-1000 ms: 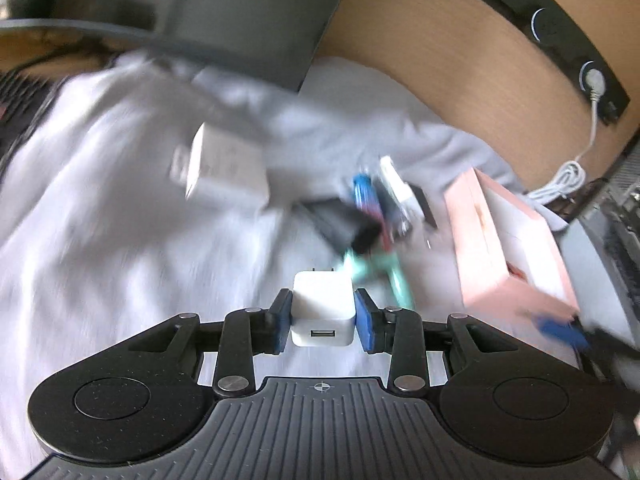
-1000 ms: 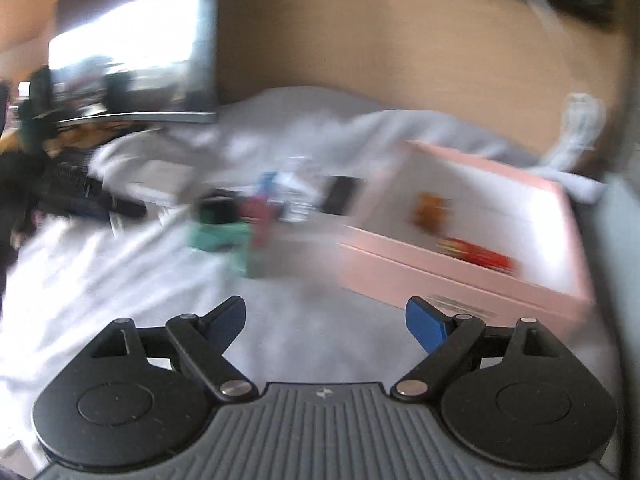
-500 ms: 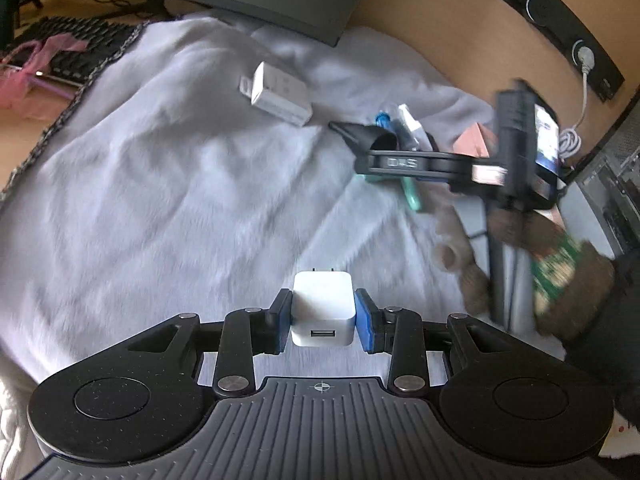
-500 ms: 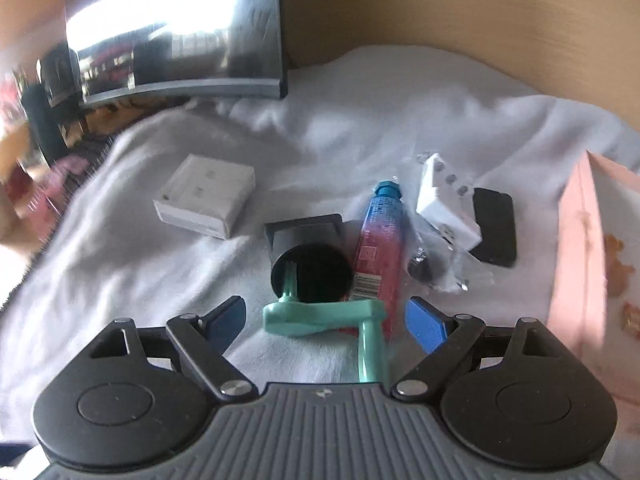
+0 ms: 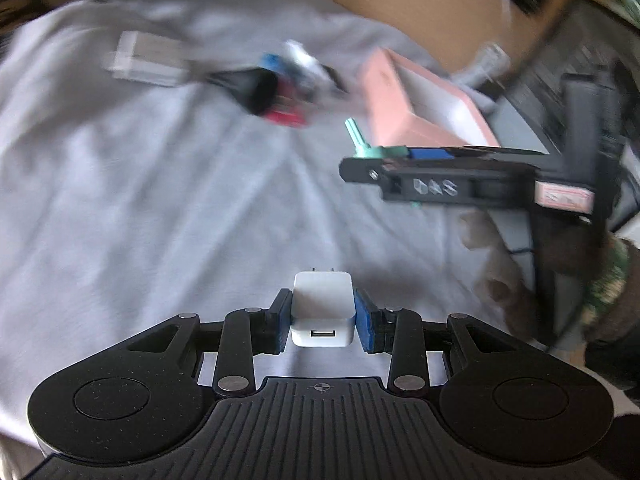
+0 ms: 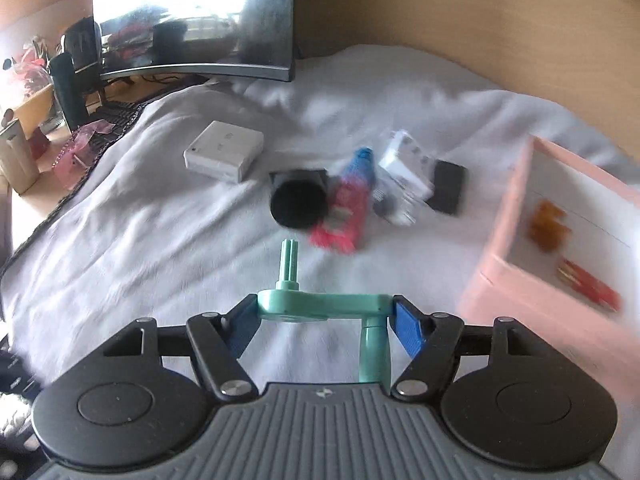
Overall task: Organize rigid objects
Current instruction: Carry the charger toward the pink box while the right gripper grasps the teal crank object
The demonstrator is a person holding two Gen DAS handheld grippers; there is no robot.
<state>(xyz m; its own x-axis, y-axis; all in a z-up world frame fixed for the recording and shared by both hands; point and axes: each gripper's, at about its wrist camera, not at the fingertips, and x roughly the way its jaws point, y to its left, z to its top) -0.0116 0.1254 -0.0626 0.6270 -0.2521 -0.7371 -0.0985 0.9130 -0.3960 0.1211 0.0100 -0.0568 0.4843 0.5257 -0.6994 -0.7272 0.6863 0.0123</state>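
Observation:
My left gripper [image 5: 322, 312] is shut on a white USB charger cube [image 5: 322, 308], held above the white cloth. My right gripper [image 6: 326, 320] is shut on a mint-green crank handle [image 6: 320, 304] and holds it off the cloth; it also shows in the left wrist view [image 5: 384, 152], near the pink box [image 5: 424, 112]. The pink box [image 6: 516, 248] stands at the right with an orange item and a red item inside. On the cloth lie a black cylinder [image 6: 298, 204], a red and blue tube [image 6: 348, 208], a white adapter [image 6: 406, 168], a black slab [image 6: 448, 186] and a white box [image 6: 224, 156].
A curved monitor [image 6: 192, 20] stands at the back left, with a keyboard and clutter on the desk beside it. A wooden wall panel [image 6: 480, 20] runs behind the cloth. A dark case stands right of the pink box in the left wrist view [image 5: 580, 80].
My right gripper has closed on the mint crank handle and lifted it off the cloth, away from the pile. My left gripper still holds the charger and has swung right.

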